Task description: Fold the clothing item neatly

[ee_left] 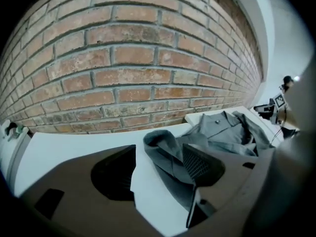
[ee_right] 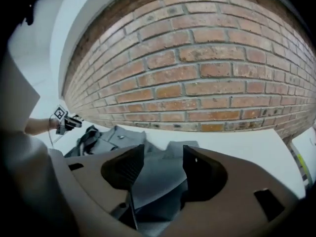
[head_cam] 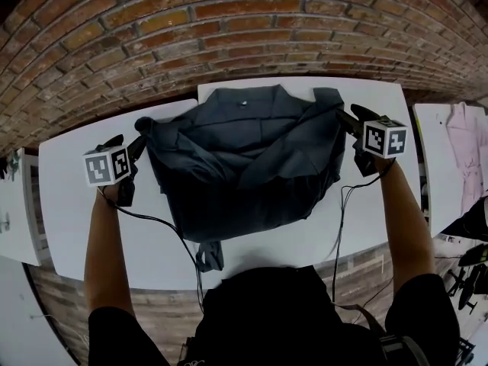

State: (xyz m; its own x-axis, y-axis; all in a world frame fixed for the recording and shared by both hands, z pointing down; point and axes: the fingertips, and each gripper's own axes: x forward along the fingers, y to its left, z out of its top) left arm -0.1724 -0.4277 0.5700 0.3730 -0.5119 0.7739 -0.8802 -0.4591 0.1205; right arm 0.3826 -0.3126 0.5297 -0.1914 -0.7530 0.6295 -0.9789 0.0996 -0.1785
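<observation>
The shirt lay across the middle of the table, collar toward the table's far edge, below the wall. Both its sides were turned in over the body in loose, uneven folds. A loose end trailed toward the table's near edge.

The left gripper hung over the table's left part, just at the shirt's bunched left fold. Its jaws stood wide. In its own view bare table and the edge of that fold showed between them, with nothing pinched.

The right gripper sat over the table's right part, at the shirt's far right corner. It was wide open too. Cloth lay in the gap between its jaws, but neither pad pressed on it.

The two grippers probably flanked the shirt like this because each side flap had to be laid inward symmetrically. The open jaws suggested the flaps were resting on the table under their own weight.

The fold looked partly done. The sides were in, yet the cloth was rumpled, and the bottom-to-collar fold remained.
</observation>
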